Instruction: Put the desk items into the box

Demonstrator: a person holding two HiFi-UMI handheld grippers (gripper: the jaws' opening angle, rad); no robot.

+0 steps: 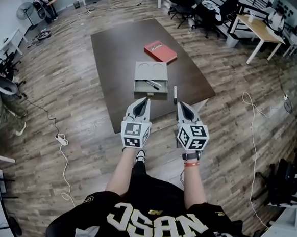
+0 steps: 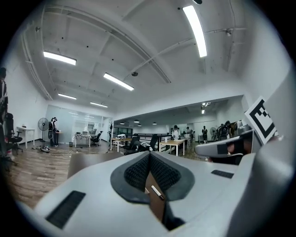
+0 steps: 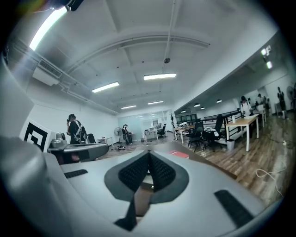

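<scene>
On the dark brown table [image 1: 118, 51] stands a grey box [image 1: 151, 69] with its open tray facing me, and pens [image 1: 154, 83] lie inside it. Behind it to the right lies a red book [image 1: 160, 51], also seen in the right gripper view [image 3: 179, 154]. A black marker [image 1: 175, 94] rests on the table just right of the box. My left gripper [image 1: 147, 99] hovers at the table's near edge in front of the box, shut and empty [image 2: 150, 155]. The right gripper [image 1: 180, 104] is beside it, near the marker's close end, shut on nothing [image 3: 149, 154].
The table stands on a wood floor. A white cable [image 1: 255, 129] trails on the right and a power strip with its cord [image 1: 61, 139] on the left. Office chairs [image 1: 198, 9] and a light desk [image 1: 258, 27] stand beyond the table at the back right.
</scene>
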